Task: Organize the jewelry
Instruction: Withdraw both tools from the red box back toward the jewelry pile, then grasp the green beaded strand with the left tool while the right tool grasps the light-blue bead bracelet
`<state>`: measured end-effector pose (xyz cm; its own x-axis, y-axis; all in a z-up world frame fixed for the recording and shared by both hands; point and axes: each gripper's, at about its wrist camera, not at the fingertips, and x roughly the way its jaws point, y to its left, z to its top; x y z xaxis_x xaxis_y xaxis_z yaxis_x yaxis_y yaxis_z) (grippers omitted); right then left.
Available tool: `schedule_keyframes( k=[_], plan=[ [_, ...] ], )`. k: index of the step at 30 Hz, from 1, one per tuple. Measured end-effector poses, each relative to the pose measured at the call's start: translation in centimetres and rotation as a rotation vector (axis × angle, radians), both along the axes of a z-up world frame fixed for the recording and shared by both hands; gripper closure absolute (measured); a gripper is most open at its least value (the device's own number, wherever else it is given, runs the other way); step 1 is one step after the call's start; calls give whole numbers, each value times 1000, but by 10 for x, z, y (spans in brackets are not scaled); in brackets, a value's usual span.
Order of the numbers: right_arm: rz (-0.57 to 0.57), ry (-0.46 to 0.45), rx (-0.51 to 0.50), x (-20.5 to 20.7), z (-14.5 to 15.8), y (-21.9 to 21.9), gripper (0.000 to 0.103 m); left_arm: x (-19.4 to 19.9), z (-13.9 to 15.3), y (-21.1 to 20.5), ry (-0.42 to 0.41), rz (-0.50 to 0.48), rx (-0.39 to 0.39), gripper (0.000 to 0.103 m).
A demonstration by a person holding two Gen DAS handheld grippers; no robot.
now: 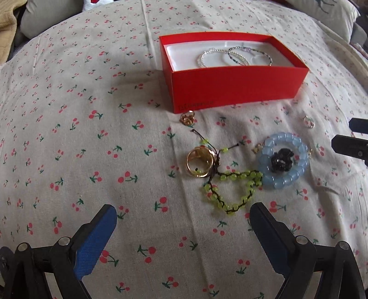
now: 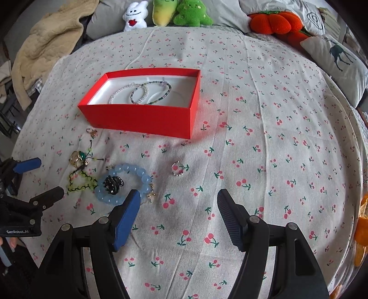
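Note:
A red box (image 1: 234, 85) (image 2: 142, 117) with a white lining holds two beaded bracelets (image 1: 234, 56) (image 2: 140, 93). In front of it on the cherry-print cloth lie a blue bead bracelet (image 1: 284, 161) (image 2: 122, 181) around a black beaded piece (image 1: 281, 159) (image 2: 112, 182), a green bead bracelet (image 1: 232, 191) (image 2: 80, 182), a wide gold ring (image 1: 199, 162) (image 2: 77, 157), a small gold ring (image 1: 187, 118) (image 2: 91, 132) and a silver ring (image 1: 309, 122) (image 2: 178, 170). My left gripper (image 1: 182, 220) (image 2: 43, 177) is open, just short of the green bracelet. My right gripper (image 2: 178, 204) (image 1: 352, 135) is open, below the silver ring.
Plush toys (image 2: 165, 12), an orange plush (image 2: 276, 21), a deer-print pillow (image 2: 338, 57) and a beige blanket (image 2: 46, 46) line the bed's far side. An orange object (image 2: 362, 227) sits at the right edge.

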<state>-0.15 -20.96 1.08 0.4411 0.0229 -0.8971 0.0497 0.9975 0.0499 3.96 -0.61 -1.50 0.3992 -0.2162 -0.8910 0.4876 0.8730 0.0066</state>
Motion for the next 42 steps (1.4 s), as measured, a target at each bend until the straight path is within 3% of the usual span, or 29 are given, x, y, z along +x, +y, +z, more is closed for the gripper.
schedule_keyframes(
  k=[9, 13, 15, 20, 24, 29, 33, 38, 42],
  plan=[
    [131, 7, -113, -16, -20, 22, 31, -8, -17, 8, 47, -38, -47, 7],
    [152, 3, -134, -15, -25, 27, 31, -7, -12, 11, 54, -36, -111, 9],
    [159, -7, -132, -15, -25, 29, 31, -8, -10, 8, 55, -55, -136, 16],
    [172, -22, -98, -11, -22, 35, 31, -14, -7, -5, 52, -123, -158, 45],
    [169, -21, -58, -8, -20, 37, 31, -14, -4, -12, 41, -126, -174, 53],
    [137, -22, 24, -3, -15, 31, 31, -12, -3, -19, 35, -140, -181, 75],
    [87, -39, 120, 2, -6, 21, 32, -13, 0, -29, 25, -198, -189, 76],
    [50, -20, 215, 11, -4, 13, 61, -17, -14, -41, 51, -239, -94, 76],
    [32, -5, 237, 17, -8, 12, 65, -16, -17, -42, 51, -228, -67, 76]
  ],
)
